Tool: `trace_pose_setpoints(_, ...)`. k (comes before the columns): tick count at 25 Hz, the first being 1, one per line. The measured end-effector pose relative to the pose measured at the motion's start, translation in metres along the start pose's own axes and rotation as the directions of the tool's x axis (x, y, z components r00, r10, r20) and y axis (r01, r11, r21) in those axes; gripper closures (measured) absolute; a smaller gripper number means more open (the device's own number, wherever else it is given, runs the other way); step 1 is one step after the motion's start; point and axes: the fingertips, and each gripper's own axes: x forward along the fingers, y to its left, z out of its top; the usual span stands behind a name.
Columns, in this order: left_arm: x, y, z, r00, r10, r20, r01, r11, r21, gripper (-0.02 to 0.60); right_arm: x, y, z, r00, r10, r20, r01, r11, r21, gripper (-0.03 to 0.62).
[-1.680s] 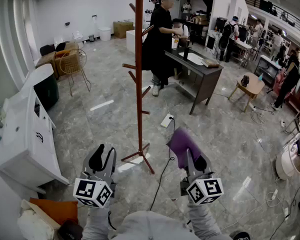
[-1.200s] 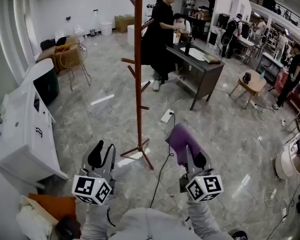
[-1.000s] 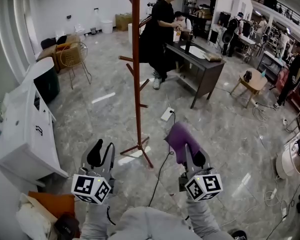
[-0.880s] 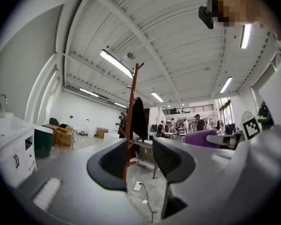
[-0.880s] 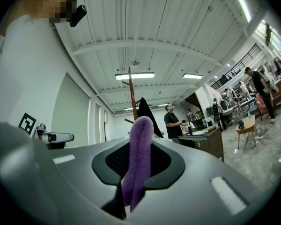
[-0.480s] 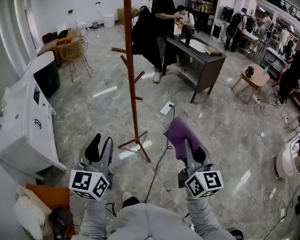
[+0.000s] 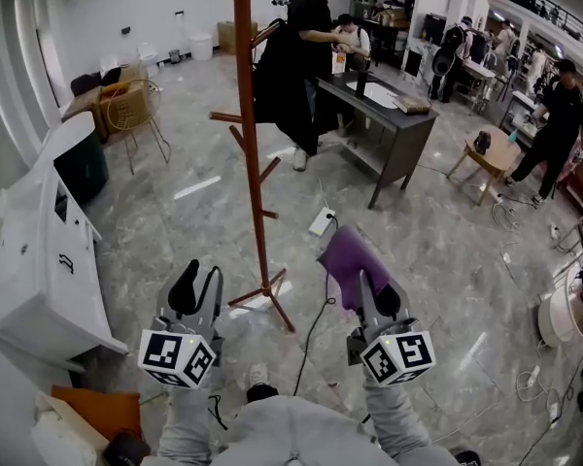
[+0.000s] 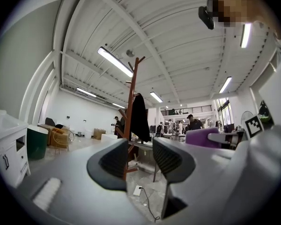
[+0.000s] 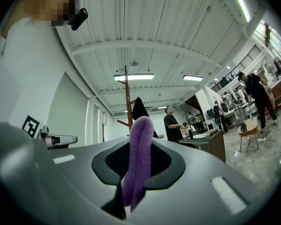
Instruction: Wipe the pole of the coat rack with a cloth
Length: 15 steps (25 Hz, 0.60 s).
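Observation:
The coat rack's brown wooden pole (image 7: 248, 115) stands on the marble floor ahead of me, with side pegs and splayed feet; a black coat (image 7: 272, 71) hangs on its far side. It also shows in the left gripper view as a pole (image 8: 131, 107) and in the right gripper view as a pole (image 9: 128, 97). My right gripper (image 7: 366, 294) is shut on a purple cloth (image 7: 350, 260), which is folded between the jaws in the right gripper view as a purple cloth (image 9: 138, 158). My left gripper (image 7: 196, 289) is open and holds nothing. Both hang well short of the pole.
A white cabinet (image 7: 39, 250) runs along the left. A dark desk (image 7: 389, 115) with people around it stands behind the rack. A black cable (image 7: 311, 328) and a power strip (image 7: 322, 222) lie on the floor. A small wooden table (image 7: 491, 153) is at the right.
My view has shifted, so the pole has slid left in the picture and the rack's base sits closer. Both grippers keep their places and states. People in the background have moved.

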Motion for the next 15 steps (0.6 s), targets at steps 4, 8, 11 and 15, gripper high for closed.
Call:
trace_pose_setpoints(4,0.039,0.030,0.002,0.999,-0.032,-0.001,0.032,0.999,-0.006,0.413,0.046,0.007,0.005,1.000,-0.014,0.007,0.014,1.000,-0.022,0.542)
trace_pose_setpoints(8,0.077,0.069,0.003,0.998,-0.061,-0.005,0.061,0.998,-0.008,0.413,0.097,0.021,0.015,0.999,-0.020,0.044,0.023,0.997,-0.073,0.542)
trace_pose_setpoints(11,0.102,0.094,0.003,0.996,-0.086,-0.010,0.086,0.996,-0.013,0.413,0.133,0.033,0.029,0.996,-0.026,0.088,0.037,0.991,-0.128,0.540)
trace_pose_setpoints(15,0.130,0.118,-0.001,0.992,-0.120,-0.022,0.120,0.993,-0.007,0.413,0.171,0.042,0.050,0.987,-0.040,0.157,0.069,0.981,-0.180,0.540)
